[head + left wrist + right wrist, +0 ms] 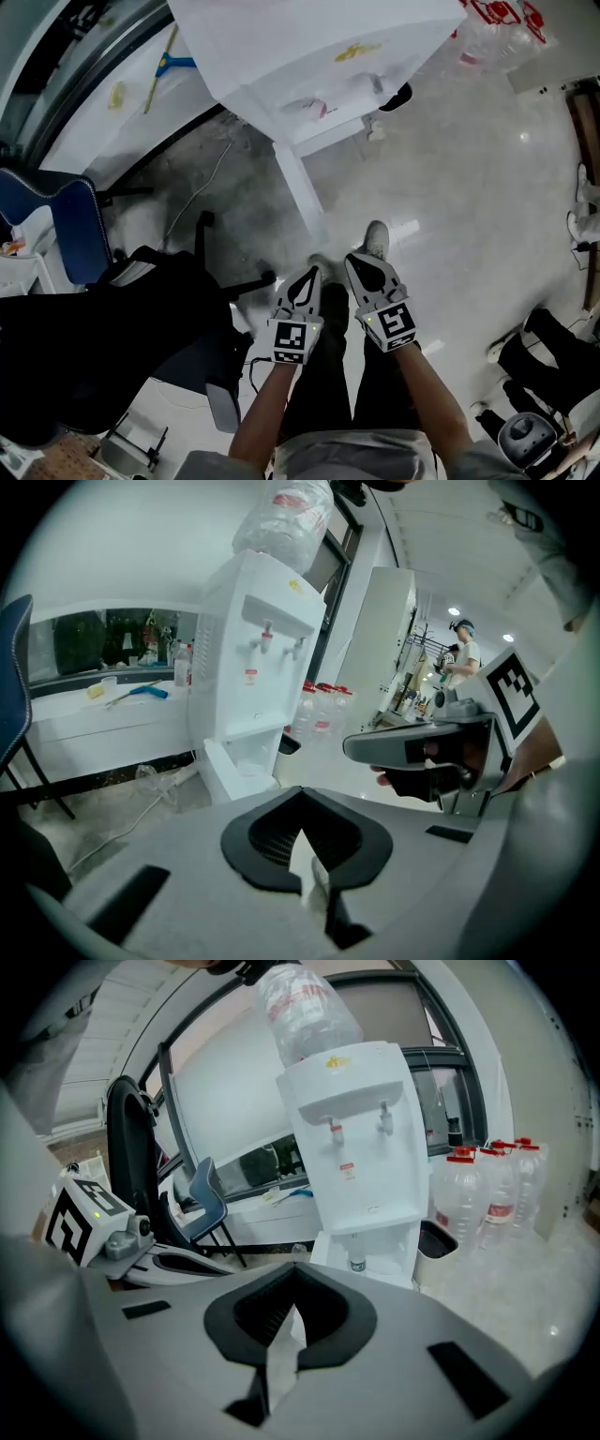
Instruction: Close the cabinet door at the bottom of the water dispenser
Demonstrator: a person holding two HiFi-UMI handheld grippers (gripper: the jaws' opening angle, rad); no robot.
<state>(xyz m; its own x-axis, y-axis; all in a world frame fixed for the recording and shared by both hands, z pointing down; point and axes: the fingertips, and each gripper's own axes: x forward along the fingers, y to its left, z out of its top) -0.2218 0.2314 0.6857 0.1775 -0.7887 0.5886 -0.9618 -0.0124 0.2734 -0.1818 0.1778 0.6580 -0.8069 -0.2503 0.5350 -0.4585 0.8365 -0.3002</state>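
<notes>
Jaws on the left hand-held gripper and the right hand-held gripper are pressed together with nothing between them, both held low above the person's legs. Just ahead, the cabinet door stands swung out from the foot of the water dispenser. It looks hinged on the left, though the lens distortion makes that uncertain. A flat push with one closed tip near the door's free edge, carried through until it seats, should work best. Floor to the right lies open. A black chair and a cable crowd the left, and bottles stand beyond.
</notes>
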